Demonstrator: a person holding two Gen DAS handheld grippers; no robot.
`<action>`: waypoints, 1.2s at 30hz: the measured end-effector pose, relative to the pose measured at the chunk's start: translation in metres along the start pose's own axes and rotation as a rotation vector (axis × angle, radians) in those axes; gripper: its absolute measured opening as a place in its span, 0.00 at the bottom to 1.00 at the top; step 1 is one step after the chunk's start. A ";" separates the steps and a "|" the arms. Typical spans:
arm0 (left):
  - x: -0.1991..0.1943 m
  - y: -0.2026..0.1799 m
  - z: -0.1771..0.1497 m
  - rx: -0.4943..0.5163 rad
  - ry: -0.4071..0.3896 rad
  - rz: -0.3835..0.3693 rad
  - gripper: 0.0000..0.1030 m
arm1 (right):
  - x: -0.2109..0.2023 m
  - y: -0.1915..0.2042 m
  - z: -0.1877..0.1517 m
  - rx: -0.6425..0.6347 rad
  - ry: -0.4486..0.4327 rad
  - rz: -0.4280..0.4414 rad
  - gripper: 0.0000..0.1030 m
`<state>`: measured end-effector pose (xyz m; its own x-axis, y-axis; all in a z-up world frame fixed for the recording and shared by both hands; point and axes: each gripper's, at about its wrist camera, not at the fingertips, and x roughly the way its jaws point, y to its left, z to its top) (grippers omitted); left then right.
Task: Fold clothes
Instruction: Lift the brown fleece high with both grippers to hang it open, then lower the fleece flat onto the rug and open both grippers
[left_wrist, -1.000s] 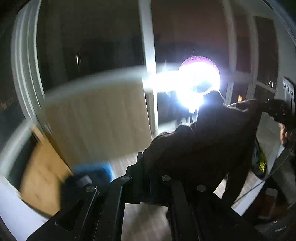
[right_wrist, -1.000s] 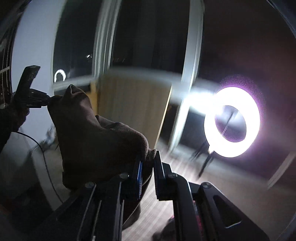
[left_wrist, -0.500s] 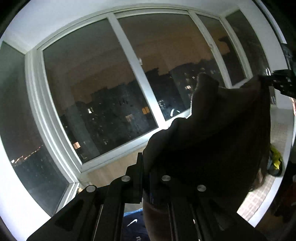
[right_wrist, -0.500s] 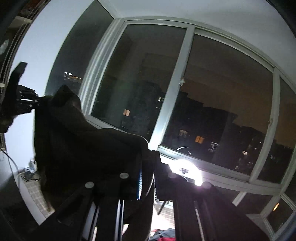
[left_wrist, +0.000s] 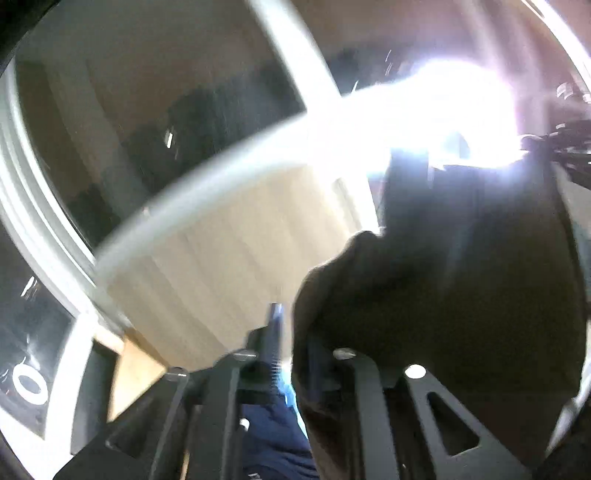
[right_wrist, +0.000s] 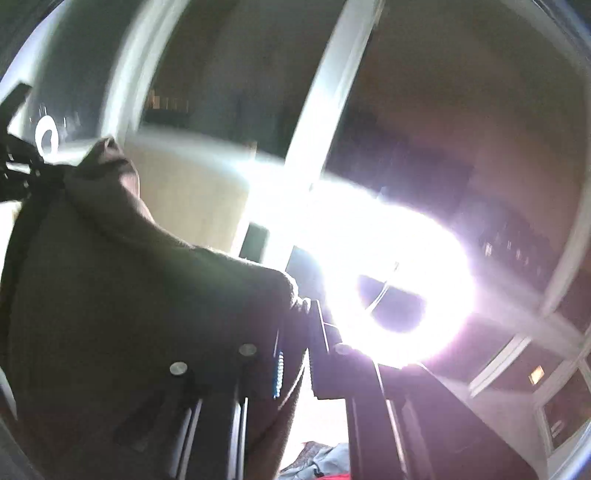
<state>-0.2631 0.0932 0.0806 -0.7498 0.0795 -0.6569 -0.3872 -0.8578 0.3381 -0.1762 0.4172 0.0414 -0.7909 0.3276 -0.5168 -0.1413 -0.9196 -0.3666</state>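
Note:
A dark brown garment (left_wrist: 443, 288) hangs stretched in the air between my two grippers. My left gripper (left_wrist: 291, 332) is shut on one corner of it; the cloth bulges over the right finger. My right gripper (right_wrist: 295, 328) is shut on the other corner of the same garment (right_wrist: 129, 295), which drapes over its left finger. The right gripper shows at the far right of the left wrist view (left_wrist: 565, 144), and the left gripper at the far left of the right wrist view (right_wrist: 18, 162). Both views are blurred by motion.
A bright ring light (right_wrist: 399, 288) glares ahead and washes out part of both views. Large dark windows with white frames (left_wrist: 295, 66) stand behind. A dark blue garment (left_wrist: 273, 435) lies below the left gripper. Red and grey clothes (right_wrist: 325, 465) lie below the right gripper.
Both grippers have swung back down from pointing at the upper windows, still holding the brown garment between them. The ring light and the low wall are in view again.

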 end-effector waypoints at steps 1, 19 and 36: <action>0.036 -0.002 -0.001 -0.013 0.060 0.004 0.20 | 0.040 0.008 -0.007 -0.024 0.062 -0.027 0.21; 0.060 -0.064 -0.331 -0.207 0.613 -0.296 0.27 | 0.023 0.088 -0.328 0.382 0.668 0.402 0.63; -0.016 -0.016 -0.342 -0.201 0.440 -0.058 0.00 | -0.033 0.032 -0.300 0.356 0.526 0.126 0.05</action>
<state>-0.0613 -0.0680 -0.1450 -0.4152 -0.0553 -0.9081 -0.2773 -0.9430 0.1842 0.0236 0.4423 -0.1853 -0.4302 0.1919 -0.8821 -0.3267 -0.9440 -0.0460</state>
